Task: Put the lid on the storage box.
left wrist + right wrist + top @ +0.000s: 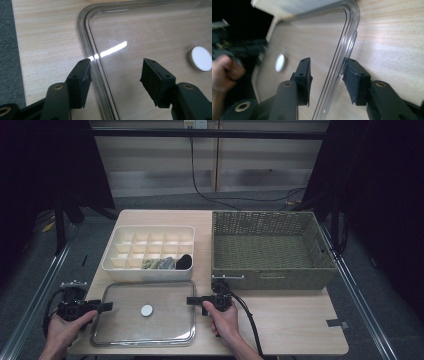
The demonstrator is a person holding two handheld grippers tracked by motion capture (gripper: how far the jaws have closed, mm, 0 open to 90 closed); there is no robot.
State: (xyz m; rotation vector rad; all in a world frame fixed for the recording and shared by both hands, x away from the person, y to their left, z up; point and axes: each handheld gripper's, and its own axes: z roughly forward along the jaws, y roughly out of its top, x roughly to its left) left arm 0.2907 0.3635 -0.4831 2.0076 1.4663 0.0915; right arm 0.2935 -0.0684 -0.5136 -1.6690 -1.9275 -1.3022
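A clear rectangular lid (150, 330) with a white round knob (146, 310) lies flat on the wooden table near its front edge. My left gripper (106, 306) is at the lid's left edge. In the left gripper view the left gripper (116, 75) straddles the lid's rim (86, 45): one pad is at the rim's outside, the other stands well apart over the clear panel, with the knob (200, 58) farther off. My right gripper (191, 300) is at the lid's right edge. In the right gripper view the right gripper (327, 72) has the rim (347, 37) between its pads, with gaps showing.
A white compartment box (111, 252) stands behind the lid, with dark and greyish rolled items (165, 263) in its front row. A green wicker basket (272, 277) stands at the right rear. Bare table lies right of my right hand.
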